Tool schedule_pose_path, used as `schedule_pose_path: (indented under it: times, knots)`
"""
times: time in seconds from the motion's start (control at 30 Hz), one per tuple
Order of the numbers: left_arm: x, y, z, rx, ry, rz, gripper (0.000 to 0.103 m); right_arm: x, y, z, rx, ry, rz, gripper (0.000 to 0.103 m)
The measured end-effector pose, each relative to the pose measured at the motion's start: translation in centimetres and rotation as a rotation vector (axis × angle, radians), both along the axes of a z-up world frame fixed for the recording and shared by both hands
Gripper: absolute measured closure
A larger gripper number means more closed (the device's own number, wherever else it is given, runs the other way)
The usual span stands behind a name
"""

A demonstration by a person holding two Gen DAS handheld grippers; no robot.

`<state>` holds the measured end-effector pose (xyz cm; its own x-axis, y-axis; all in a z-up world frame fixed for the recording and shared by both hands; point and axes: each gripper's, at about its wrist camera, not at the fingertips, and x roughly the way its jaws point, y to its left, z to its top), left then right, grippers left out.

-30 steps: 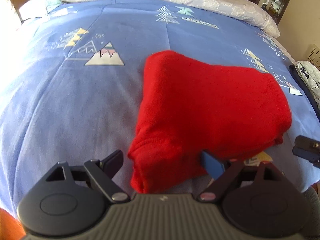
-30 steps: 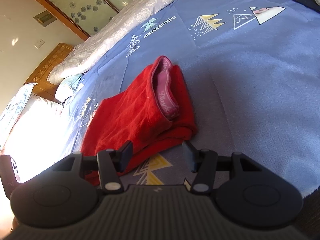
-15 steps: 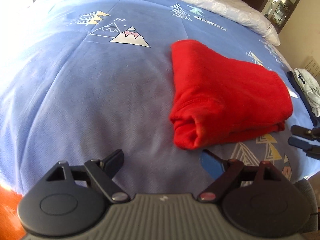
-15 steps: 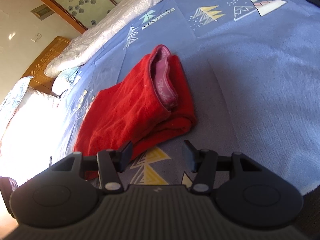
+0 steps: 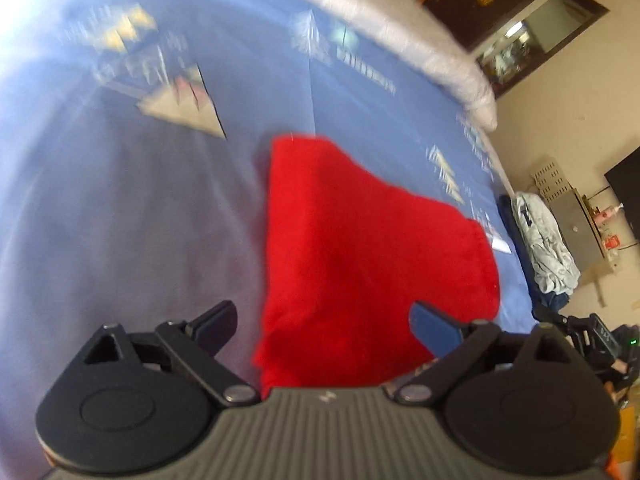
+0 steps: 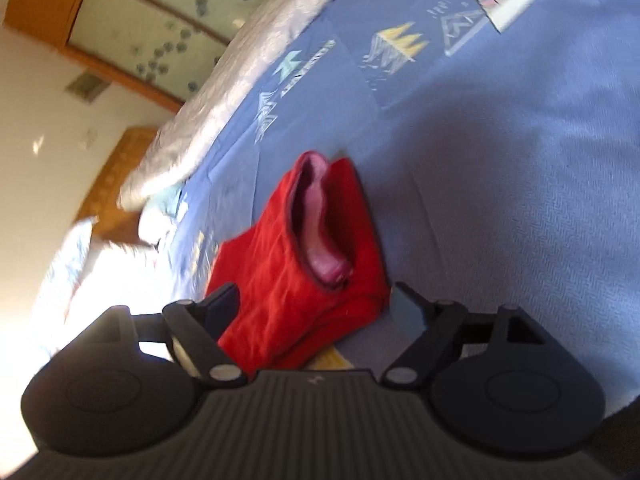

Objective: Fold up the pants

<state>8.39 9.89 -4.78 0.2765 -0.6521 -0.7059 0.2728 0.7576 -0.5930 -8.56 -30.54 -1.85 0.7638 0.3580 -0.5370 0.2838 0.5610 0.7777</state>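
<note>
Both grippers (image 5: 324, 326) (image 6: 316, 308) spread wide; folded red pants (image 5: 360, 248) near edge hidden, bg blurred.

Bare blue bedspread (image 5: 120, 220) lay open to the left of the folded red pants (image 5: 360, 240), and wide on their other side in the right wrist view. A heap of clothes (image 5: 540, 240) crowded the bed's right edge; a white quilt (image 5: 380, 20) bounded the far side.

Bedspread (image 6: 500, 184) print text & pants (image 6: 304, 264) waistband lettering too blurred to read.
</note>
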Motion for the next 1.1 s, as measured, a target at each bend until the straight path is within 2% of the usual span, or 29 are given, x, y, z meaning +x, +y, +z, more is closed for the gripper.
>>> schedule_pose_path:
  times: [0.13,0.23,0.3,0.4,0.47,0.53,0.63,0.67,0.7,0.83,0.9,0.93,0.97,1.03,1.07,1.1]
  knots:
    - [1.6,-2.0,-2.7,-0.013,0.089,-0.021,0.007,1.5,-0.5,-2.4,0.104,0.039,-0.003,0.019]
    - [1.6,-2.5,-3.1,-0.025,0.074,-0.020,0.007,2.7,0.3,-3.6,0.076,0.076,0.029,0.019]
    - [1.5,-2.9,-3.1,-0.013,0.063,-0.018,0.013,3.4,0.7,-4.1,0.075,0.072,0.061,0.019]
    - [1.4,-3.4,-2.8,0.022,0.040,-0.025,0.030,4.7,1.5,-3.7,0.049,0.074,0.091,0.011]
    - [1.5,-3.5,-2.6,0.034,0.037,-0.024,0.047,5.5,2.0,-3.3,0.004,0.076,0.115,0.012]
    - [1.8,-3.3,-2.4,0.023,0.048,-0.020,0.054,6.2,3.3,-2.7,-0.069,0.081,0.141,0.016]
    - [1.9,-2.6,-2.0,0.002,0.049,-0.011,0.063,6.6,5.3,-1.9,-0.199,0.090,0.182,0.039]
    - [1.8,-2.5,-1.9,0.004,0.044,-0.008,0.065,6.5,5.7,-1.9,-0.207,0.091,0.197,0.048]
    - [1.8,-2.4,-1.8,0.003,0.042,-0.006,0.065,6.4,6.0,-2.0,-0.205,0.091,0.200,0.052]
    - [1.6,-1.8,-1.4,-0.012,0.032,0.004,0.066,5.2,6.4,-0.7,-0.255,0.029,0.194,0.057]
    - [1.6,-1.7,-1.5,-0.018,0.035,0.012,0.062,4.6,6.6,0.3,-0.287,-0.020,0.198,0.058]
    - [1.6,-1.6,-1.8,-0.007,0.050,0.028,0.050,4.5,6.7,0.5,-0.309,-0.036,0.204,0.058]
    - [1.8,-1.6,-2.3,0.010,0.068,0.051,0.029,4.5,7.0,0.7,-0.330,-0.041,0.211,0.057]
    - [1.9,-1.7,-3.1,-0.002,0.068,0.067,0.021,4.7,7.0,-0.1,-0.343,-0.026,0.205,0.051]
    - [1.9,-1.7,-3.2,-0.018,0.062,0.063,0.020,5.0,6.8,-0.9,-0.328,0.000,0.184,0.039]
    - [1.9,-1.8,-3.1,-0.013,0.059,0.069,0.026,5.2,6.2,-1.9,-0.296,0.041,0.153,0.033]
